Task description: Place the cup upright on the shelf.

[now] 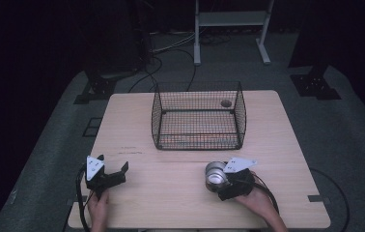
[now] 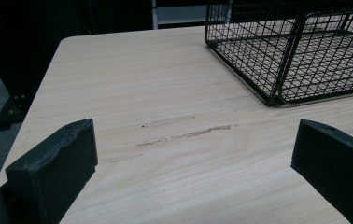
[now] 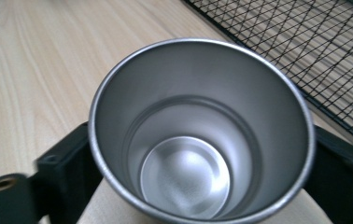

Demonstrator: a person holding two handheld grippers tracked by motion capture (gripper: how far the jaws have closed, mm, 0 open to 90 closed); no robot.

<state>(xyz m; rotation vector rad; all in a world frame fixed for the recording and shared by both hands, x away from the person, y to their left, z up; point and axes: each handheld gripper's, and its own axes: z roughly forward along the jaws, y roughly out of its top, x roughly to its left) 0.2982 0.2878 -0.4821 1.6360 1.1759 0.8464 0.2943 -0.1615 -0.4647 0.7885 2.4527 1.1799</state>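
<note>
A shiny metal cup [image 1: 215, 173] stands upright on the wooden table [image 1: 171, 208] at the front right. My right gripper [image 1: 217, 180] has one black jaw on each side of it, both pressed against its wall. In the right gripper view the empty cup [image 3: 198, 140] stands between those two jaws, seen from above. At the front left my left gripper [image 1: 113, 163] rests low over the table with its jaws spread wide. Bare wood lies between the jaws of the left gripper [image 2: 193, 158].
A black wire basket [image 1: 197, 137] stands empty in the middle of the table's far half, just beyond the cup; its corner [image 2: 282, 60] is ahead and to the right of the left gripper. A small round hole [image 1: 226, 103] shows in the tabletop behind it. Cables trail off the front edge.
</note>
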